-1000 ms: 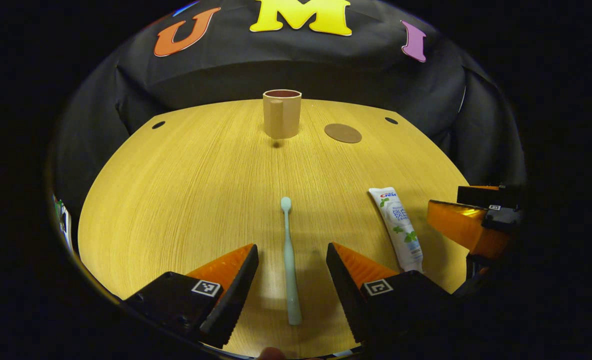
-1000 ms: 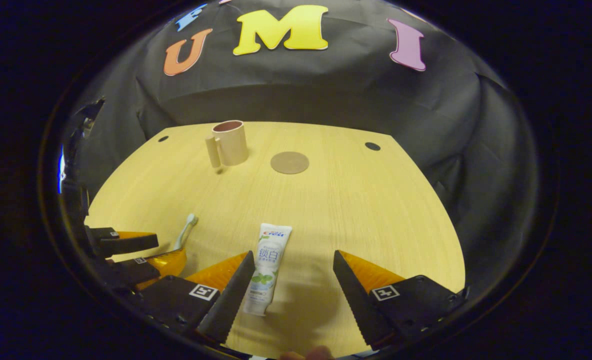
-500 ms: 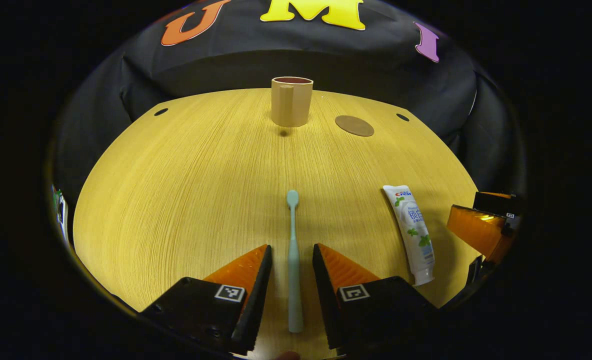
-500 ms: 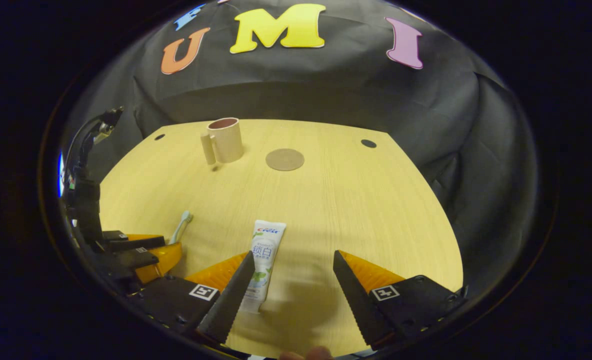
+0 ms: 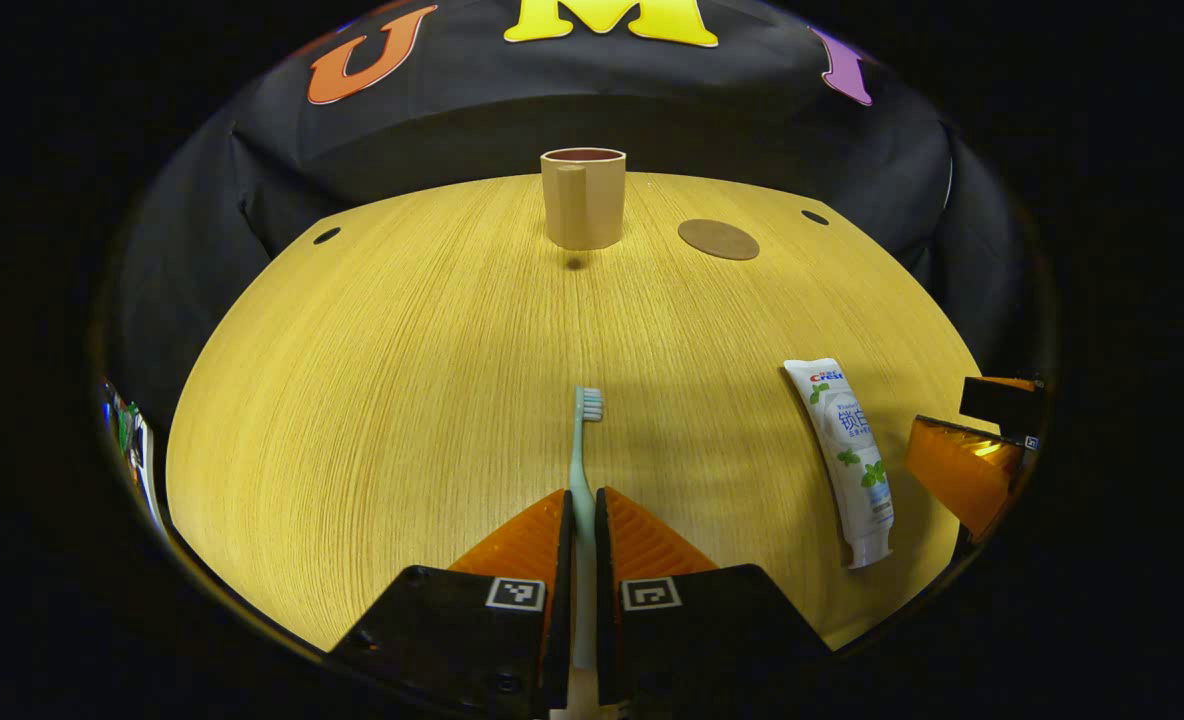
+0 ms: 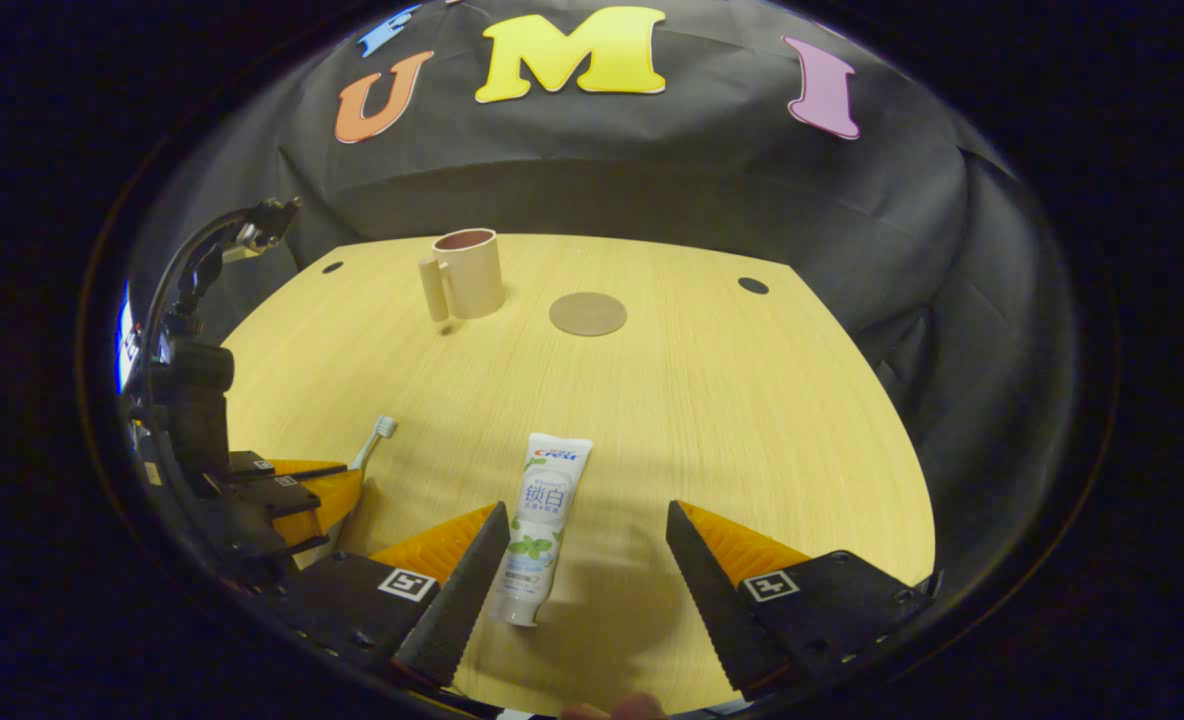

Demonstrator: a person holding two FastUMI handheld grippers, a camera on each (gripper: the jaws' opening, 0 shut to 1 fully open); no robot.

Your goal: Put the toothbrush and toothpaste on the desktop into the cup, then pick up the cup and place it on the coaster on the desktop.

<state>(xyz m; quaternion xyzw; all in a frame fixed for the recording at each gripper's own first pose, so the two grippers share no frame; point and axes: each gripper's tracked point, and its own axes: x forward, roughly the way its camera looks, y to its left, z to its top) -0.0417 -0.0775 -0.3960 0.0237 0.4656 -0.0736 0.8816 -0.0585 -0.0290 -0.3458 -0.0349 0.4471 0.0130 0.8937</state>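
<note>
So the bench [image 5: 372, 330] carries an empty cup [image 5: 582, 210], coaster [image 5: 718, 239] beside it, nothing yet inside. Well short of the cup, the left claw [image 5: 582, 525] clamps the toothbrush [image 5: 582, 440]; the right claw [image 6: 582, 540] gapes over the toothpaste [image 6: 542, 520].

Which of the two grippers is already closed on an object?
The left gripper: both its fingers press on the toothbrush handle. The right gripper is open, with the toothpaste lying free beside its left finger.
</note>
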